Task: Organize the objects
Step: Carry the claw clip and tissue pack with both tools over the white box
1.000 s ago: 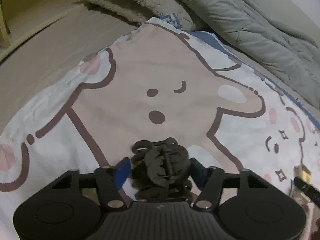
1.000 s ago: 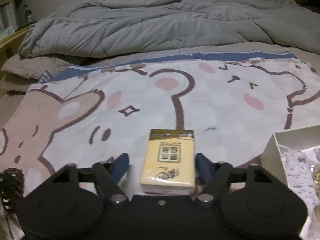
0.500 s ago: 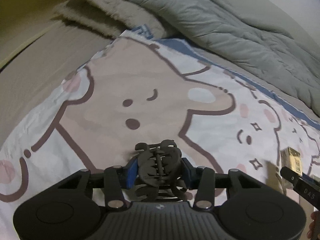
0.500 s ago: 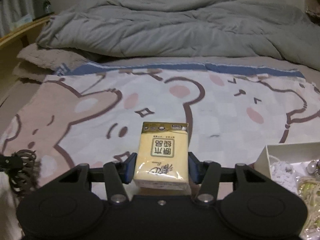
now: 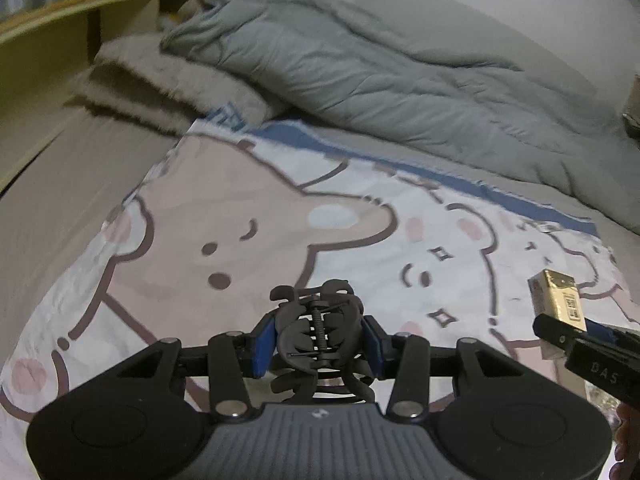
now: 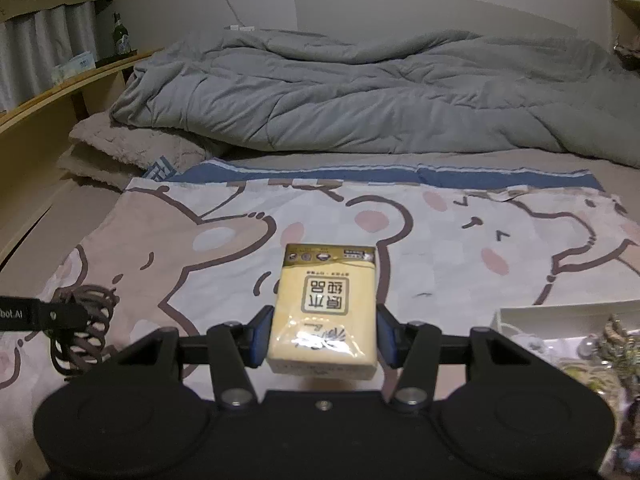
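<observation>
Bedding fills both views: a rumpled grey duvet (image 6: 380, 92) is heaped along the far side of the bed, and nearer lies a flat cartoon-bear sheet (image 6: 440, 248) with a blue border. A wooden shelf (image 6: 60, 92) runs along the left edge of the bed, and a fluffy beige pillow (image 5: 168, 88) sits below it.

At the lower right of the right wrist view, a white box (image 6: 560, 312) rests on the sheet, already holding small trinkets too blurred to name.

Right gripper (image 6: 323, 338) has its blue pads clamped on the sides of a yellow tissue pack (image 6: 326, 304), which appears clear of the sheet. Left gripper (image 5: 319, 344) has its blue pads pressed against both sides of a dark hair claw clip (image 5: 318, 336), also apparently raised off the bedding.

Both items look ready to carry, and the white box seems the likely destination. A good carry would keep each grip steady and bring each item above the box's near wall before lowering, one hand at a time, since the two grippers hang close together.

Open sheet ahead gives free room. The box wall and the trinkets inside are the things to avoid knocking.
</observation>
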Available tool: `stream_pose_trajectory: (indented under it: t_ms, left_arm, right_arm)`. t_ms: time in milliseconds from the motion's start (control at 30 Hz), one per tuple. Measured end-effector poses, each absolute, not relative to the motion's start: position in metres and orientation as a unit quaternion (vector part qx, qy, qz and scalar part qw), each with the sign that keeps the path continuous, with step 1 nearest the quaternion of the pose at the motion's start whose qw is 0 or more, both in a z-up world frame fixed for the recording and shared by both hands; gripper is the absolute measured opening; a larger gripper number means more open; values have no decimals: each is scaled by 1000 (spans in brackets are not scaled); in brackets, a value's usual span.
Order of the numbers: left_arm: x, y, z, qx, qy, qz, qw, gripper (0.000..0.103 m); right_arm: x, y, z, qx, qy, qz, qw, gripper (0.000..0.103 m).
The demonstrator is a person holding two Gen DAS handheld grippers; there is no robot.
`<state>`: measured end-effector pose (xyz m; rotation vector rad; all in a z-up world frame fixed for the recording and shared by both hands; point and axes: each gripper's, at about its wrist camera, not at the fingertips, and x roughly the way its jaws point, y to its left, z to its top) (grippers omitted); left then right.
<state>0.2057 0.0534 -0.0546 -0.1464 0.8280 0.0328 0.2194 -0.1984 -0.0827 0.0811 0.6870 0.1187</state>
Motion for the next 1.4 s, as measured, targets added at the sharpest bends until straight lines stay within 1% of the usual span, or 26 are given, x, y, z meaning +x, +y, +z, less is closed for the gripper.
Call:
stream_pose_trajectory:
  t_ms: [600, 967, 1400]
  left_arm:
    - [175, -9, -16, -38, 360, -40, 931, 46]
    - [165, -60, -9, -25, 350, -84, 933, 46]
    - [154, -136, -10, -12, 352, -151, 924, 46]
  right_arm:
    - [166, -244, -36, 41, 320, 37, 946, 53]
    - [135, -287, -18, 50, 305, 15, 951, 54]
    - [108, -340, -12, 69, 302, -16, 951, 54]
